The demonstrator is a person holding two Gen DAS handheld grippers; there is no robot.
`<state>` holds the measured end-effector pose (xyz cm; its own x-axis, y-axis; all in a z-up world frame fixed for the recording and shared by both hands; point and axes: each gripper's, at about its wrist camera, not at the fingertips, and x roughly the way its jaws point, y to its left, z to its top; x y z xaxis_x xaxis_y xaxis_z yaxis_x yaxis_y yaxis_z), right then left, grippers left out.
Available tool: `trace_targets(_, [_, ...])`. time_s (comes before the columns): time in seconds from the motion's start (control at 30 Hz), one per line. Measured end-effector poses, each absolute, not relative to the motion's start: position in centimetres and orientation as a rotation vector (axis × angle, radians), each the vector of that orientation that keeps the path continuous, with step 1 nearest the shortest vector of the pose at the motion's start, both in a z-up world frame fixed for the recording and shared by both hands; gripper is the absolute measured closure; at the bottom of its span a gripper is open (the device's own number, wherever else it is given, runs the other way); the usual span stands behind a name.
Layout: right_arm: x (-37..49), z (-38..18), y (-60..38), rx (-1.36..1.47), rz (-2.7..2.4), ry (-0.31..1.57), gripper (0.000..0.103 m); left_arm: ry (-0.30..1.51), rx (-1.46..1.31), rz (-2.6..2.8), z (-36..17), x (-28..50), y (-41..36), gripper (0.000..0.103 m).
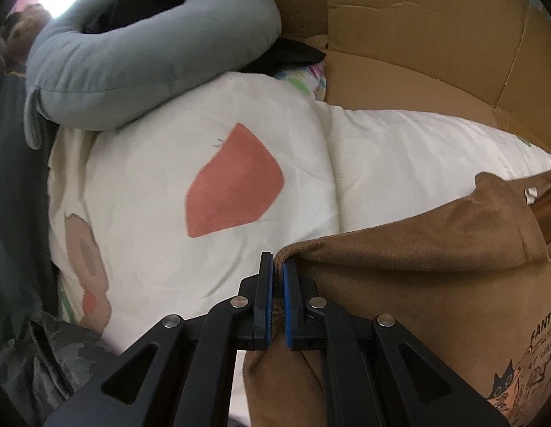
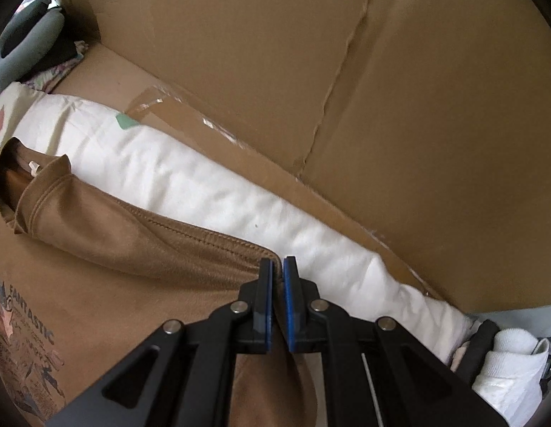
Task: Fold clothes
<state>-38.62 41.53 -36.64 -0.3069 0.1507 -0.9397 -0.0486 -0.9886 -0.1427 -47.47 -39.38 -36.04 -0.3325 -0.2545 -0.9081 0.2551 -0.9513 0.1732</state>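
Through the left wrist camera I see my left gripper (image 1: 278, 261) with its black fingers and blue pads nearly together, pinching a corner edge of a soft brown fleece-like T-shirt (image 1: 400, 284). The shirt lies on a white padded quilt with salmon-pink patches (image 1: 190, 149), and its printed cat graphic with the word FANTASTIC (image 1: 524, 366) sits on the side of the shirt away from my pinch. Beyond the quilt, a long grey stuffed cushion (image 1: 133, 57) curls along the far edge, and a brown cardboard wall (image 1: 418, 28) stands behind the quilt. Through the right wrist camera, my right gripper (image 2: 277, 265) is likewise almost closed, clamped on the shirt's stitched hem edge close to the quilt's border; the open neckline (image 2: 12, 178) lies further along the shirt from this grip, and the cardboard wall (image 2: 311, 71) rises just past the quilt (image 2: 204, 185). A white sock (image 2: 514, 366) rests at the quilt's near end. I judge both corners are held for a fold: to do it well I should lift both grips evenly, keep the edge between them taut, and carry it across the shirt in line with the graphic, releasing only once the edges meet squarely.
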Motion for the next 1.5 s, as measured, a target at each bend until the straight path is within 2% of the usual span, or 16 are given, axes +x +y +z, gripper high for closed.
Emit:
trace_targets(0.33, [-39.7,-38.5,41.0,-1.823,2.438,-0.101,0.097,-0.012,1.662,-2.269,-38.1,-48.2,-39.8,0.096])
trace_targets(0.57, [-39.2,-37.5,42.0,-1.846,2.476,0.007,0.091,0.129,1.717,-2.312,-35.9,-48.1,-40.8,0.094])
trace_targets(0.7, [-38.7,-35.6,41.4,-1.82,2.542,-0.035,0.088,0.165,1.682,-2.367,-33.6,-47.6,-40.9,0.081])
trace_targets(0.87, [-40.4,-34.3,38.9,-1.807,2.613,-0.057,0.088,0.159,1.626,-2.483,-31.4,-48.4,-39.7,0.081])
trace_targets(1.1, [-43.0,-35.2,35.8,-1.848,2.671,-0.045,0.088,0.089,1.742,-2.537,-33.9,-50.9,-36.2,0.081])
trace_targets(1.27, [-45.8,-38.1,31.5,-1.897,2.709,-0.067,0.088,0.035,1.817,-2.574,-35.5,-52.6,-33.7,0.081])
trace_targets(1.5, [-47.0,-39.2,29.5,-1.917,2.737,-0.065,0.084,0.09,1.846,-2.621,-37.1,-53.8,-32.8,0.081])
